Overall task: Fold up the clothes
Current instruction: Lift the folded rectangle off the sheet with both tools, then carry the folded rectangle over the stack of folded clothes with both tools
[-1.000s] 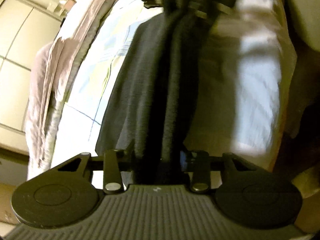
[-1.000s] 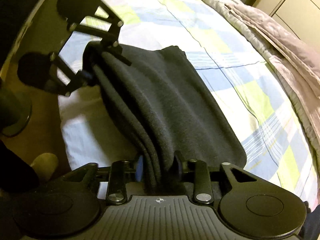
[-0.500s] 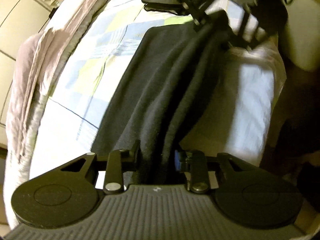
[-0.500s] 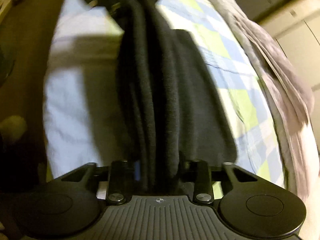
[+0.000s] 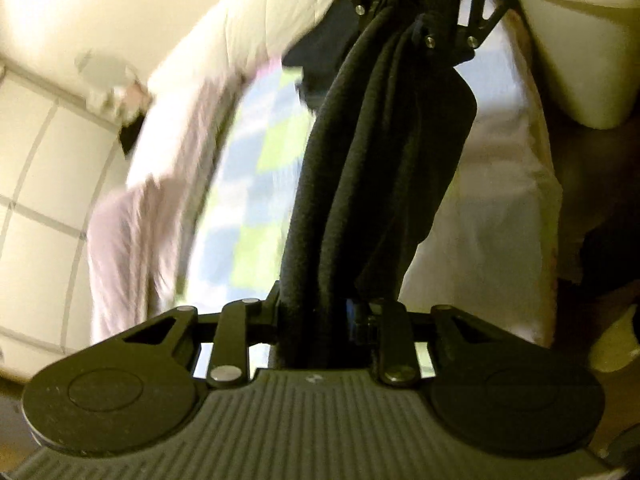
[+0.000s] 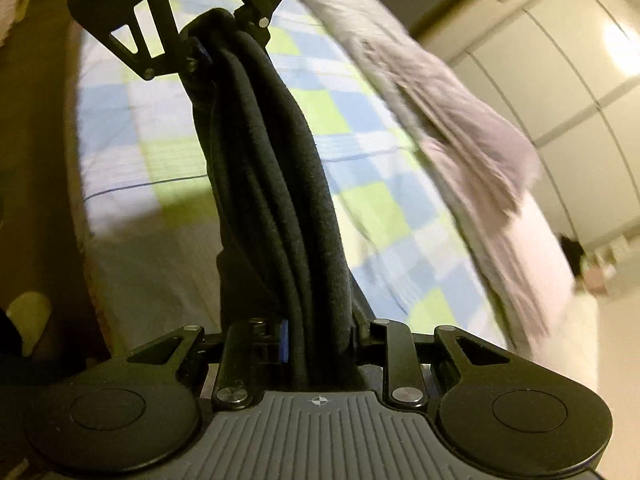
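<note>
A folded black fleece garment [image 5: 360,184] hangs stretched between my two grippers, lifted above the bed. My left gripper [image 5: 316,316] is shut on one end of it. My right gripper [image 6: 320,340] is shut on the other end [image 6: 280,184]. Each gripper shows at the top of the other's view: the right gripper [image 5: 416,16] in the left wrist view, the left gripper [image 6: 216,36] in the right wrist view. The garment sags in thick folds between them.
Below lies a bed with a blue, green and white checked sheet [image 6: 380,200]. A pale lilac blanket [image 6: 460,120] is bunched along its far side. White wardrobe doors [image 6: 580,80] stand beyond. A cream bin [image 5: 580,48] stands by the bed edge.
Both grippers have lifted the garment off the sheet. It now hangs taut in the air between them instead of lying spread on the bed.
</note>
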`<state>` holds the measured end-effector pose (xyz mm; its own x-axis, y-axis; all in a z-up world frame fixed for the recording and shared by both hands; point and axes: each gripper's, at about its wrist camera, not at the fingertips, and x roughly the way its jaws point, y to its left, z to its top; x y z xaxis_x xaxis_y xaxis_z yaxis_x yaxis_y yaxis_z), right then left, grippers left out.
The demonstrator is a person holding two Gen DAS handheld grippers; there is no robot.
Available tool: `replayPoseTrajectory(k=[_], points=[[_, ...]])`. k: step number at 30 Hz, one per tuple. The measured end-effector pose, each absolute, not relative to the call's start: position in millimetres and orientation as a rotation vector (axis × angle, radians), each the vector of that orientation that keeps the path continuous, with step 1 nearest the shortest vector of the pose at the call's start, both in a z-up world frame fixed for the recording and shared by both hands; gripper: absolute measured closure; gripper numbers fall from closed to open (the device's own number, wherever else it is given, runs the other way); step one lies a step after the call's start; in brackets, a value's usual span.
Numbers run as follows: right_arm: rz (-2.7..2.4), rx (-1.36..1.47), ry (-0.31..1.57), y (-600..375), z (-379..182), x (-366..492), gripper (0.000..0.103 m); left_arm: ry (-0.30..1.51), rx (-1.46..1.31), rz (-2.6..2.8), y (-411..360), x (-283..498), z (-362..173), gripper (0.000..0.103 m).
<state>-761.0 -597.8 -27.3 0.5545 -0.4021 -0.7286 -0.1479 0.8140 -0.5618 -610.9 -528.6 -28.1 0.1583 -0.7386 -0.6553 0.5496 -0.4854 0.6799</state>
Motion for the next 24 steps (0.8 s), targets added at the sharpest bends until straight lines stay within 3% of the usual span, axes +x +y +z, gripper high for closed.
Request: replayPoseTrajectory(k=[12,17,24], points=[[-0.615,-0.649,0.927,-717,78,-867,0.078,-0.66,1.215,-1.643,-712,-713,57,0.078],[-0.709,-0.698,0.937,-806,72,-919,0.077,-0.669,1.219,-1.694,-802,-771,12,0.078],[-0.525,-0.603,1.1,-883,-55,-975,0.076,-0.508,1.508,-1.807,-854,-831,-126,0.074]])
